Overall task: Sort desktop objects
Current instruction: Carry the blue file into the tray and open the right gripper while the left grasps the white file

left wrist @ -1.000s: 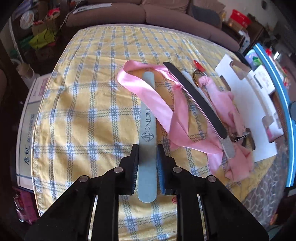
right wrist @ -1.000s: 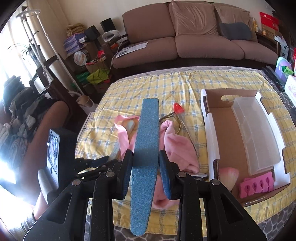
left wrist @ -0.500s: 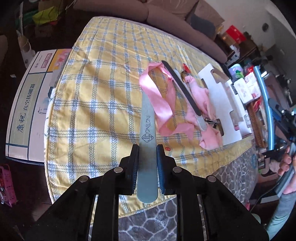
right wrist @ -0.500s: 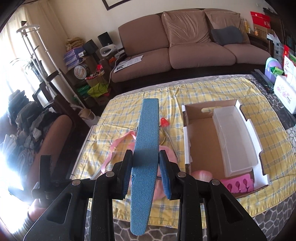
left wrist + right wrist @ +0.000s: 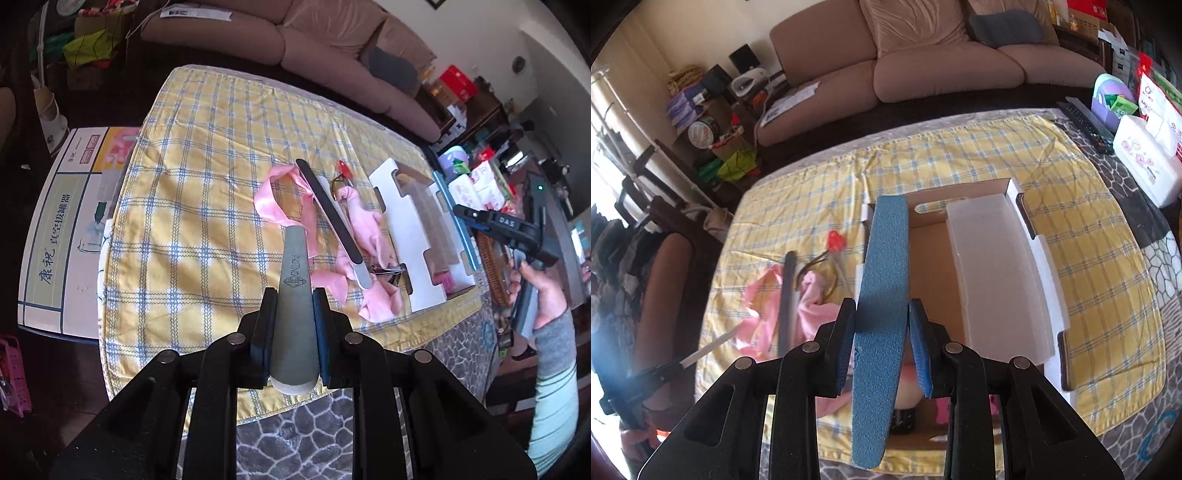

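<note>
My left gripper (image 5: 294,302) is shut on a grey nail file (image 5: 295,280) and holds it above the near edge of the yellow checked tablecloth (image 5: 192,206). My right gripper (image 5: 882,314) is shut on a blue nail file (image 5: 882,291) and holds it over the open cardboard box (image 5: 931,266). A black nail file (image 5: 332,221) lies on a pink ribbon (image 5: 269,203) and pink cloth (image 5: 365,225); it also shows in the right wrist view (image 5: 786,295). Nail clippers (image 5: 388,271) lie by the box.
A clear plastic tray (image 5: 993,273) sits inside the box, with a pink toe separator (image 5: 942,411) at its near end. A red-tipped tool (image 5: 836,242) lies on the cloth. A tissue pack (image 5: 1145,158) and remote stand at the right. A printed carton (image 5: 62,229) lies left of the table.
My left gripper has lifted the grey file and drawn back from the table. My right gripper has moved right with the blue file, from over the pink cloth to over the box.
</note>
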A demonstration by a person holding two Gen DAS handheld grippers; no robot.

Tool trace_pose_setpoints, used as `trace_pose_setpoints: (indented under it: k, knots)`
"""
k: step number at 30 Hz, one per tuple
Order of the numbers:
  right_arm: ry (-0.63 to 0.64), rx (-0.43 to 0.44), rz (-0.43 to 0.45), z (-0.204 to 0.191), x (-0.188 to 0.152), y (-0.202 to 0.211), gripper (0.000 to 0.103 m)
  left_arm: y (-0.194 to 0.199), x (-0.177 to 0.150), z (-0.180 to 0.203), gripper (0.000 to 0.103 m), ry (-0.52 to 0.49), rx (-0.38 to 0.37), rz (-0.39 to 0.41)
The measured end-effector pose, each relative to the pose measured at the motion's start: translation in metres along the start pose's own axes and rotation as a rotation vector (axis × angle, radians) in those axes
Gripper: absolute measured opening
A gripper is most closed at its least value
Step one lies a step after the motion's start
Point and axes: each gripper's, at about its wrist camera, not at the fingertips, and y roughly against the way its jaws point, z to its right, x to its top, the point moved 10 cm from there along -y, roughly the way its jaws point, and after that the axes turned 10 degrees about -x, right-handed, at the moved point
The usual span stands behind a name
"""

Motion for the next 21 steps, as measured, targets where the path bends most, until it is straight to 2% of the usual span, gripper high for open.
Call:
trace_pose_setpoints:
  k: [4, 11, 12, 13, 14, 15, 18, 21]
  knots:
    - [0.095, -0.058, -0.053, 0.002, 0.009, -0.037, 0.029, -0.009, -0.003, -0.004, 0.017, 0.01, 0.001, -0.012]
    - [0.199, -0.151, -0.06, 0.006, -0.005, -0.068, 0.03, -0.019, -0.006, -0.009, 0.017, 0.022, -0.001, -0.026]
    - [0.203, -0.169, -0.056, 0.007, -0.006, -0.069, 0.03, -0.02, -0.007, -0.009, 0.017, 0.025, -0.003, -0.028]
    - [0.205, -0.185, -0.051, 0.01, -0.007, -0.071, 0.034, -0.021, -0.008, -0.009, 0.017, 0.025, -0.007, -0.033]
    - [0.204, -0.191, -0.047, 0.012, -0.008, -0.071, 0.042, -0.022, -0.009, -0.009, 0.017, 0.025, -0.008, -0.036]
    - [0.202, -0.189, -0.04, 0.013, -0.007, -0.07, 0.043, -0.023, -0.009, -0.008, 0.017, 0.024, -0.008, -0.038]
    - [0.214, -0.189, -0.011, 0.01, -0.005, -0.059, 0.044, -0.022, -0.009, -0.006, 0.017, 0.022, -0.01, -0.036]
    - [0.18, -0.148, 0.027, 0.004, -0.001, -0.038, 0.044, -0.02, -0.008, -0.004, 0.017, 0.021, -0.014, -0.03]
